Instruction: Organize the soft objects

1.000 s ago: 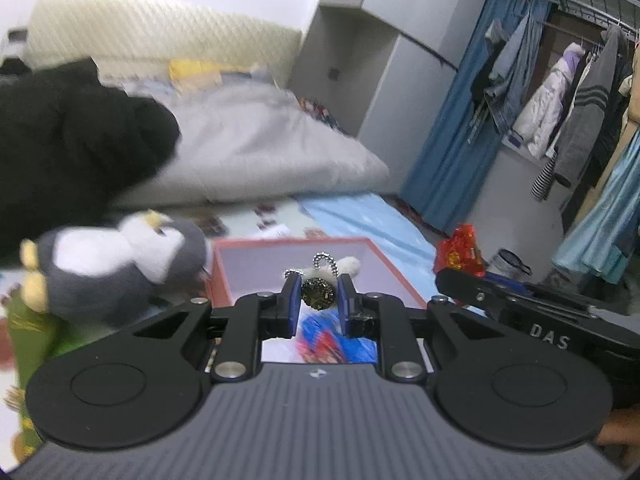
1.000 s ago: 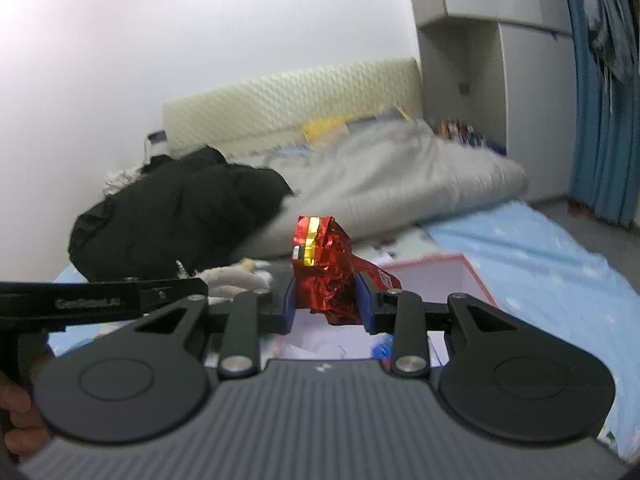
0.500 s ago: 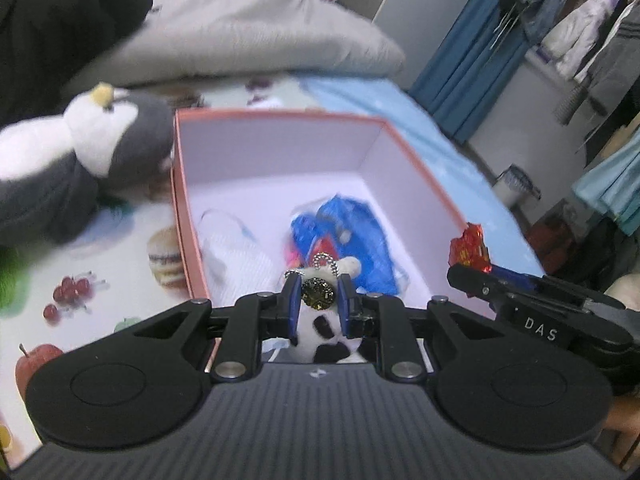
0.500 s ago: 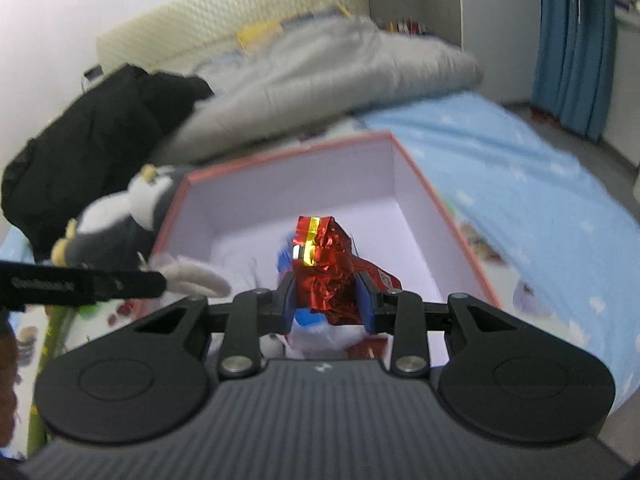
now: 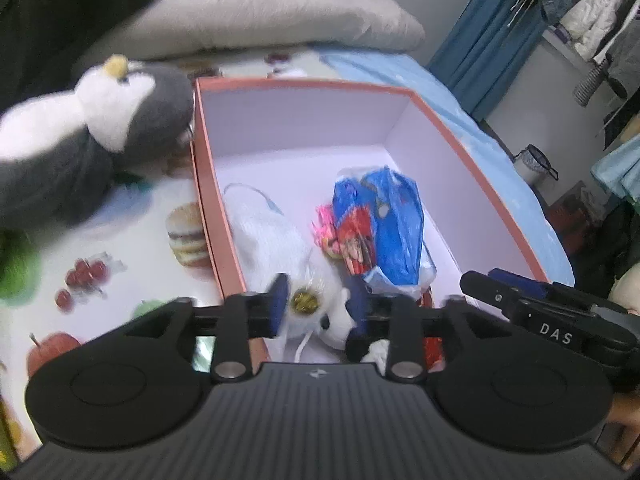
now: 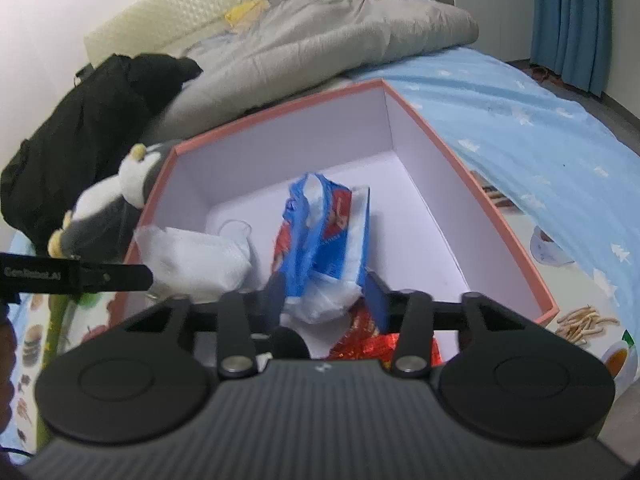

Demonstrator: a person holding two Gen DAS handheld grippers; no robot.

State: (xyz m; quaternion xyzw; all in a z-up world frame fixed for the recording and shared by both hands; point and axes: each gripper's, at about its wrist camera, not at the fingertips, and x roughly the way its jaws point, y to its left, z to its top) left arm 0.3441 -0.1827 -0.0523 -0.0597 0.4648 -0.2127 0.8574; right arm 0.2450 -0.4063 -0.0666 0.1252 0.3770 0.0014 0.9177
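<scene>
A salmon-rimmed box [image 5: 304, 84] [image 6: 280, 116] with white walls holds a blue plastic bag [image 5: 396, 224] [image 6: 320, 232], a white fluffy item [image 5: 272, 240] [image 6: 192, 256] and a pink toy [image 5: 326, 228]. My left gripper [image 5: 318, 304] [image 6: 120, 276] hangs over the box's near end and its jaws are opening. A small white plush with a gold medallion [image 5: 332, 320] sits loose between the pads. My right gripper [image 6: 326, 296] [image 5: 492, 280] is also opening. The red foil packet [image 6: 360, 348] lies on the box floor just below it, free of the pads.
A grey and white penguin plush [image 5: 100, 128] [image 6: 112, 200] leans on the box's left wall. The box stands on a mat printed with food pictures [image 5: 100, 240]. Behind are a black garment [image 6: 92, 120], a grey duvet [image 5: 260, 12], a blue sheet [image 6: 540, 128] and hanging clothes [image 5: 592, 20].
Both grippers dropped and tilted down over the box. Their jaws then spread: the left let go of the small plush, and the right's red foil packet fell to the box floor.
</scene>
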